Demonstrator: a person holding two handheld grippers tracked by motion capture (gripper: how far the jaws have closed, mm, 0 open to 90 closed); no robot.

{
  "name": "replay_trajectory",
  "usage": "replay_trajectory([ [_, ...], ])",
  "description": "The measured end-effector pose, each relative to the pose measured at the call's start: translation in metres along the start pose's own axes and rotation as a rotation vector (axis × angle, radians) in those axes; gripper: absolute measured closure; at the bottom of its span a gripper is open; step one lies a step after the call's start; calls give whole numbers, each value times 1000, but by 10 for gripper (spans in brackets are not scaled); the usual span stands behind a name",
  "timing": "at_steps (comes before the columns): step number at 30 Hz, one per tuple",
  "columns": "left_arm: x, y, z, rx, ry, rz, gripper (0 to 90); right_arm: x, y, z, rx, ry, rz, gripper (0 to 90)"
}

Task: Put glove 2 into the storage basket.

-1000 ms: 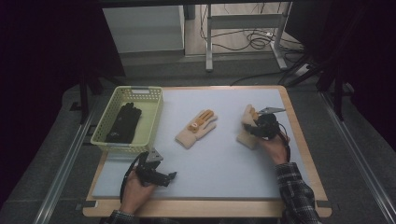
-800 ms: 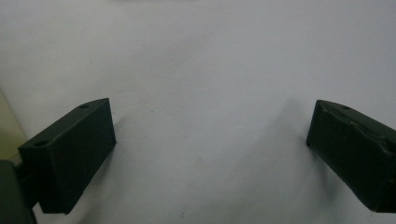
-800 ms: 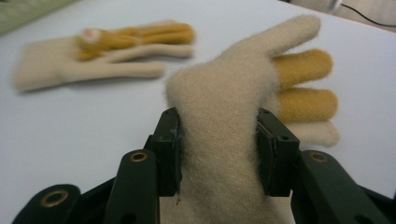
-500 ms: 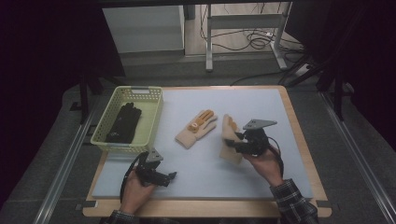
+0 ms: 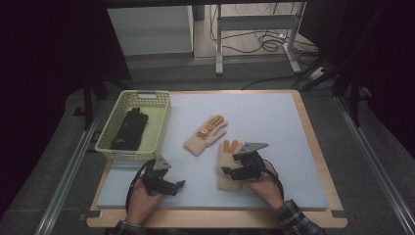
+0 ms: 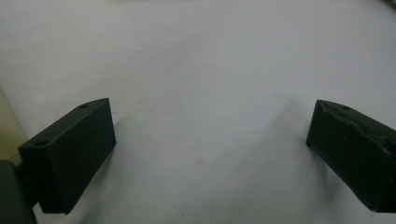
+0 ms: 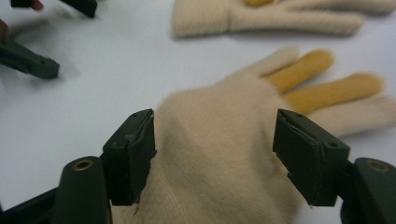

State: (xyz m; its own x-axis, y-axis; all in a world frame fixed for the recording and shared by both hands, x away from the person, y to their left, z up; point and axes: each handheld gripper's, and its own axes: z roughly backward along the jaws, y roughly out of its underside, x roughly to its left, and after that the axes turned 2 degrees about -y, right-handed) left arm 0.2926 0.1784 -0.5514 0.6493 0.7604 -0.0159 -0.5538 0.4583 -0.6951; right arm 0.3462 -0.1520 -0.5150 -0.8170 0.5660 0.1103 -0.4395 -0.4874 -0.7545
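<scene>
Now right gripper [image 7: 215, 154] jaws have just been opening, wide astride the cream glove [image 7: 224, 154], pads off it; glove lies flat mid-mat [image 5: 205, 193], near its twin [image 5: 205, 134]; left gripper [image 6: 210, 154] open, empty.

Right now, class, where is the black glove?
In the high view the black glove lies inside the pale green plastic basket at the table's left, beyond the left gripper.

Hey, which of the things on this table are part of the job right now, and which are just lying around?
In the job:
- right tool, jaws just opened
- cream glove between them
- second cream glove

Lying about:
- yellow basket
- black glove inside it
- left tool, open over bare mat
</scene>
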Motion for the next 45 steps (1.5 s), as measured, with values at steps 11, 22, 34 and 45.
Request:
replay_trajectory([
  [11,0,0,0,0,0,0,12,-11,28,38,63,53,5,736],
  [22,0,0,0,0,0,0,12,-6,34,39,42,50,40,740],
  [34,0,0,0,-1,1,0,12,-44,7,-2,53,68,-70,821],
  [45,0,0,0,0,0,0,12,-26,-8,30,-19,187,12,792],
])
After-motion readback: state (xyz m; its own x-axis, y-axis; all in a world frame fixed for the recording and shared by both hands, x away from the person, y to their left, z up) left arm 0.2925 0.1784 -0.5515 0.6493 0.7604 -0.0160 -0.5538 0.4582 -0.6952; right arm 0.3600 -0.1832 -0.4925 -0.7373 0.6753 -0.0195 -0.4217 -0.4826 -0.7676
